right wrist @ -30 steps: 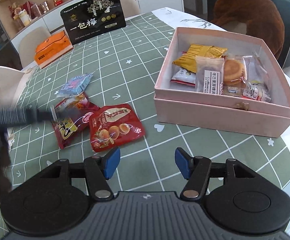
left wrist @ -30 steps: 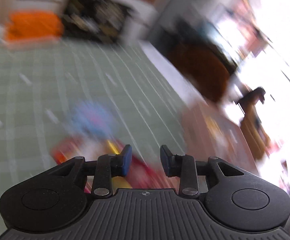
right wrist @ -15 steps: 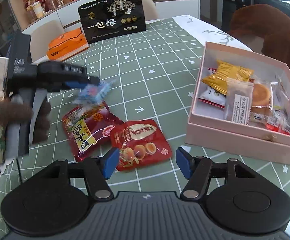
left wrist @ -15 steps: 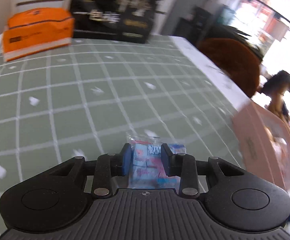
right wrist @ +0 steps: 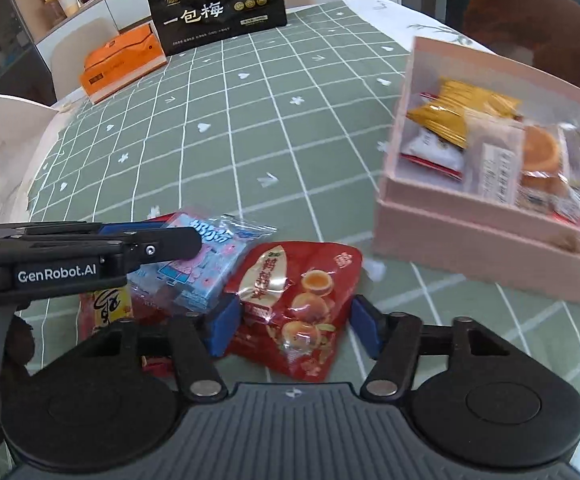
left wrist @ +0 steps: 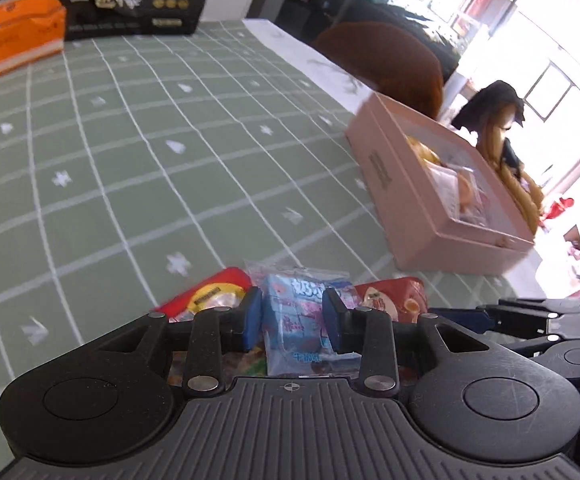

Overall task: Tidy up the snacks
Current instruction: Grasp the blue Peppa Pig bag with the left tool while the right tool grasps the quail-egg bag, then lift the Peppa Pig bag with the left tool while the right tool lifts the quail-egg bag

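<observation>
My left gripper (left wrist: pixel 292 320) is shut on a light blue snack packet (left wrist: pixel 298 312) and holds it above the table; the packet also shows in the right wrist view (right wrist: pixel 205 256), where the left gripper (right wrist: pixel 185 240) comes in from the left. My right gripper (right wrist: pixel 292 322) is open, its jaws either side of a red egg-picture snack pouch (right wrist: pixel 298 300) lying on the green checked tablecloth. A second red pouch (left wrist: pixel 205 300) lies under the blue packet. An open pink box (right wrist: pixel 486 224) holds several snacks at the right.
A black gift bag (right wrist: pixel 217 4) and an orange box (right wrist: pixel 121 64) stand at the table's far edge. A brown chair back (right wrist: pixel 538 40) is behind the pink box. A white chair (right wrist: pixel 5 120) is at the left.
My left gripper has carried the blue packet right, toward the red pouches and the pink box. My right gripper has moved forward so its open jaws straddle the egg pouch.
</observation>
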{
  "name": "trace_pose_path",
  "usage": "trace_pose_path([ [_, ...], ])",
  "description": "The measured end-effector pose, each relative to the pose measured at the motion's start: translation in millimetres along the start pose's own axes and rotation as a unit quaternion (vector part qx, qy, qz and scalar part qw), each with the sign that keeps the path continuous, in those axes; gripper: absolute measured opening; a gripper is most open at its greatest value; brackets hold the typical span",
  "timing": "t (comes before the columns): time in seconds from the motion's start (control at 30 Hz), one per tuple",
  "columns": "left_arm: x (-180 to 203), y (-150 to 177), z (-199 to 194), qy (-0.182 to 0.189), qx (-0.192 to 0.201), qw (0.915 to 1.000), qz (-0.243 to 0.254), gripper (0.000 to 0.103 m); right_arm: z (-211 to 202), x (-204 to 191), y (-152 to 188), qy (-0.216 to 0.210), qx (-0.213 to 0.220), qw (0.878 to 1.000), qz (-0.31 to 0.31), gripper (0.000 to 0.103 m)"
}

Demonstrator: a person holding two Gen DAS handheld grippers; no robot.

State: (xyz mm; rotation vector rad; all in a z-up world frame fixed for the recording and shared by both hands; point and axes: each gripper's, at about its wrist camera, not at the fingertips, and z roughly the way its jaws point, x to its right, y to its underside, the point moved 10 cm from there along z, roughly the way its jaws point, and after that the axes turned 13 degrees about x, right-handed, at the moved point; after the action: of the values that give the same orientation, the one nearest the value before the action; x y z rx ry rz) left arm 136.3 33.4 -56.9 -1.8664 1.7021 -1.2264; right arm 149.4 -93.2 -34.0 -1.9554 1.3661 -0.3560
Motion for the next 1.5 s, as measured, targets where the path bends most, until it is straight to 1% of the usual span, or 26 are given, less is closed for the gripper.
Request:
trace_pose_path([
  [0.07, 8.9, 4.2, 0.1, 0.007, -0.007, 0.9999, 0.006, 0.037, -12.5, 9.5, 8.5, 0.0, -0.001, 1.0, 0.014, 0.055],
  [0.1, 14.4, 7.0, -0.5, 0.01, -0.009, 0.9998, 0.013, 0.036, -18.6, 14.4, 12.1, 0.0, -0.001, 1.0, 0.02, 0.05],
  [0.13, 19.3, 9.7, -0.2, 0.015, -0.014, 0.9996, 0.018, 0.036, -24.7, 19.7, 15.6, 0.002, -0.002, 1.0, 0.025, 0.043],
  [0.17, 24.0, 13.0, 0.1, 0.022, -0.019, 0.9994, 0.02, 0.036, -30.5, 25.6, 19.9, 0.007, -0.004, 1.0, 0.027, 0.04],
  [0.27, 36.5, 21.8, 1.2, 0.036, -0.03, 0.9985, 0.03, 0.037, -48.3, 47.5, 28.7, 0.039, 0.003, 0.999, 0.028, 0.04],
  [0.33, 37.1, 20.8, -1.5, 0.02, -0.019, 0.9987, 0.042, 0.038, -56.9, 61.1, 32.8, 0.065, 0.009, 0.998, 0.026, 0.04],
  [0.4, 31.7, 14.5, -6.0, -0.015, 0.002, 0.9981, 0.06, 0.038, -64.5, 71.9, 34.4, 0.09, 0.015, 0.996, 0.024, 0.042],
  [0.47, 23.5, 8.4, -8.9, -0.038, 0.011, 0.9977, 0.055, 0.037, -71.0, 78.0, 34.2, 0.109, 0.023, 0.994, 0.019, 0.046],
  [0.53, 19.2, 6.3, -10.4, -0.041, 0.008, 0.9983, 0.041, 0.037, -73.3, 77.0, 31.0, 0.111, 0.032, 0.993, 0.016, 0.063],
  [0.63, 27.6, 7.0, -13.8, -0.019, 0.001, 0.9991, 0.037, 0.037, -68.8, 62.6, 25.3, 0.091, 0.043, 0.995, -0.004, 0.069],
  [0.7, 38.7, 8.7, -15.7, -0.006, -0.003, 0.9989, 0.046, 0.037, -56.9, 46.4, 24.0, 0.068, 0.037, 0.996, -0.034, 0.07],
  [0.73, 44.5, 8.9, -16.2, -0.003, -0.002, 0.9985, 0.055, 0.038, -50.1, 40.7, 25.0, 0.063, 0.03, 0.996, -0.051, 0.07],
  [0.77, 50.2, 9.4, -16.2, -0.002, -0.001, 0.9979, 0.065, 0.038, -42.1, 37.2, 26.4, 0.066, 0.024, 0.995, -0.065, 0.071],
  [0.8, 55.2, 9.7, -16.6, -0.003, 0.0, 0.9972, 0.074, 0.038, -36.6, 35.9, 27.6, 0.071, 0.023, 0.994, -0.073, 0.077],
  [0.83, 59.9, 10.6, -16.7, -0.006, 0.002, 0.9962, 0.087, 0.038, -33.8, 35.9, 26.9, 0.076, 0.028, 0.994, -0.077, 0.077],
  [0.93, 75.4, 18.2, -16.7, -0.02, 0.007, 0.9895, 0.143, 0.038, -35.3, 47.1, 25.1, 0.109, 0.035, 0.992, -0.059, 0.075],
  [0.97, 82.4, 22.9, -16.1, -0.02, 0.008, 0.986, 0.165, 0.038, -38.1, 54.4, 25.2, 0.12, 0.039, 0.991, -0.047, 0.075],
  [1.07, 103.1, 43.8, -11.2, -0.018, 0.0, 0.9716, 0.236, 0.039, -47.2, 77.5, 30.9, 0.14, 0.04, 0.989, -0.006, 0.075],
  [1.1, 106.2, 50.1, -9.1, -0.02, -0.004, 0.968, 0.25, 0.042, -49.6, 84.9, 34.3, 0.145, 0.038, 0.989, 0.006, 0.075],
  [1.13, 108.1, 53.9, -7.8, -0.025, -0.003, 0.9657, 0.259, 0.042, -52.3, 91.4, 39.3, 0.147, 0.035, 0.988, 0.017, 0.077],
  [1.2, 108.9, 54.3, -6.3, -0.035, 0.003, 0.9639, 0.264, 0.042, -56.1, 104.5, 46.4, 0.154, 0.035, 0.987, 0.04, 0.08],
  [1.27, 107.8, 50.9, -3.7, -0.042, 0.002, 0.9632, 0.265, 0.042, -59.3, 111.3, 48.8, 0.162, 0.038, 0.985, 0.043, 0.082],
  [1.37, 103.0, 46.1, 4.0, -0.056, -0.009, 0.9615, 0.269, 0.045, -63.2, 113.3, 53.4, 0.168, 0.051, 0.983, 0.047, 0.086],
  [1.4, 103.0, 46.9, 6.9, -0.055, -0.017, 0.9614, 0.269, 0.045, -62.2, 114.0, 54.7, 0.171, 0.057, 0.983, 0.047, 0.088],
  [1.47, 106.4, 48.3, 9.8, -0.041, -0.026, 0.9623, 0.268, 0.052, -62.8, 114.9, 56.8, 0.178, 0.069, 0.98, 0.052, 0.091],
  [1.5, 108.3, 48.5, 11.2, -0.035, -0.03, 0.9634, 0.264, 0.059, -63.3, 114.7, 57.9, 0.181, 0.074, 0.979, 0.053, 0.093],
])
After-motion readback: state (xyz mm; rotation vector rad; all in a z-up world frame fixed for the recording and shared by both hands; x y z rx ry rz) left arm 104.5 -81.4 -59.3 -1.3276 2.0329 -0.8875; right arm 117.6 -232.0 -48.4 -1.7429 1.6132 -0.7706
